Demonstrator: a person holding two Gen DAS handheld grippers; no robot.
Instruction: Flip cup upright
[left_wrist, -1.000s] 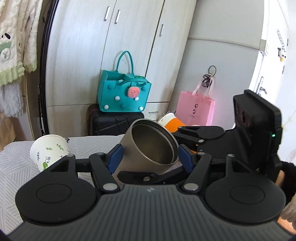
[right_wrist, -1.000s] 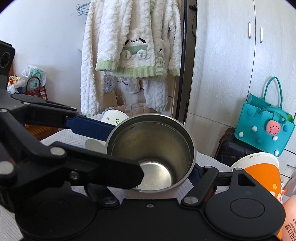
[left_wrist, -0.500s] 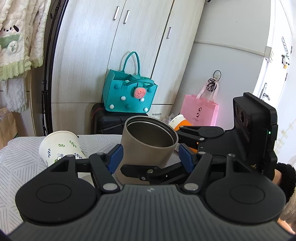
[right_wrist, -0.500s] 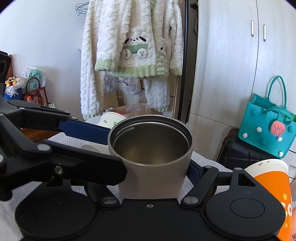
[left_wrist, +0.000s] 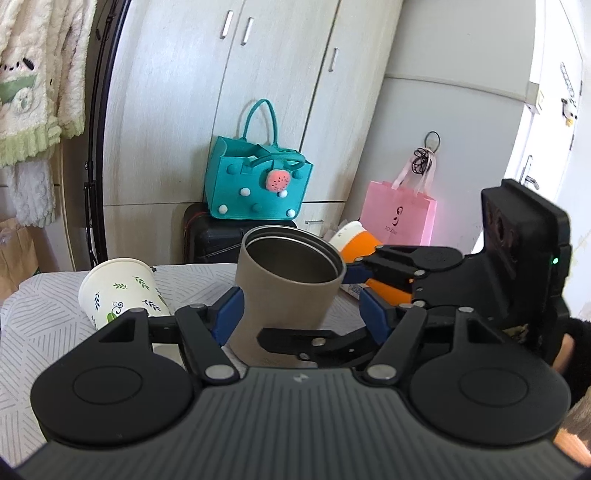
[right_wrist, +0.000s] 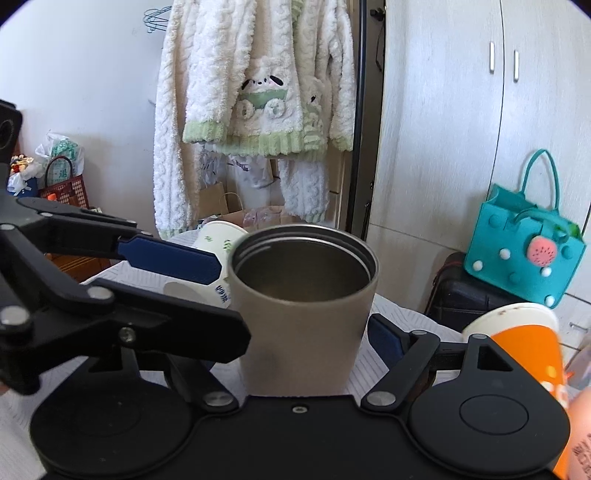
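Note:
A tan metal cup stands upright on the patterned tablecloth, mouth up; it also shows in the right wrist view. My left gripper is open, its blue pads a little off the cup's sides. My right gripper is open around the same cup; only its right pad shows, apart from the cup wall. The left gripper's fingers cross the right wrist view at the left. The right gripper's fingers reach in from the right in the left wrist view.
A white leaf-print paper cup lies on its side left of the metal cup. An orange paper cup lies tilted at the right; it also shows in the right wrist view. A teal bag and pink bag sit beyond the table.
The metal cup went from tilted with its mouth toward the cameras to standing upright on the cloth. Both grippers' pads have come off its sides.

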